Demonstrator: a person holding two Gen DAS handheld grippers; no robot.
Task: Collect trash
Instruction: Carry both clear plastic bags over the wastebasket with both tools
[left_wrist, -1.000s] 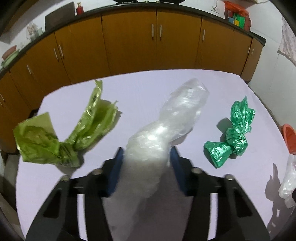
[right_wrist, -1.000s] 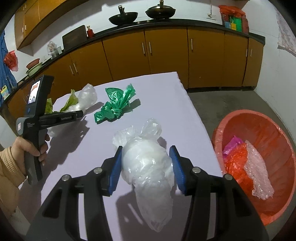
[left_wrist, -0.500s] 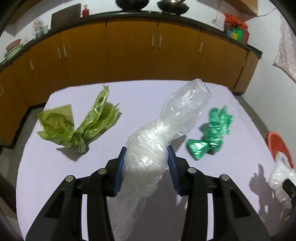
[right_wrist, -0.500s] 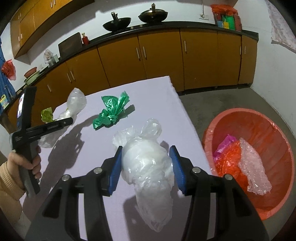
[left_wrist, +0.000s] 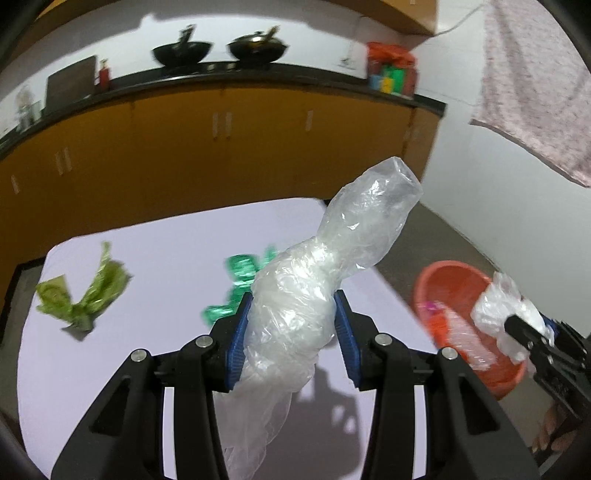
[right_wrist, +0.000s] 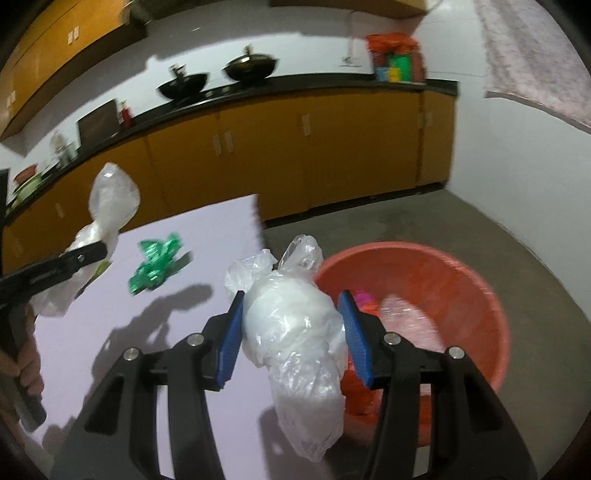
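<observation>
Both tongs are up off the table now and swung toward the tub, a clear change from a second ago, when each bag was low over the table. The left tongs (left_wrist: 291, 332) are clamped on a long clear bag (left_wrist: 332, 258), blue pads pressing its twisted middle, the puffy end sticking up ahead and the tail hanging below. The right tongs (right_wrist: 291, 332) are squeezed on a white bag (right_wrist: 295, 332), knotted ears poking up in front, the rest drooping under the pads.

From the left tongs, the green bag (left_wrist: 243, 273), earlier well out to the right, now peeks from just behind the clear bag on its left. The olive bag (left_wrist: 85, 295), earlier close by the left finger, sits farther off to the left. Both lie on the lilac table (left_wrist: 147, 350).

The orange tub (right_wrist: 461, 277), earlier out at the right, now lies right ahead of the right tongs, partly behind the white bag. It stands on the floor beside the table. Inside: a crinkly clear wrapper (right_wrist: 410, 321), something pink (right_wrist: 364, 296) and orange plastic low near the right pad. The white bag hangs by its near rim.
</observation>
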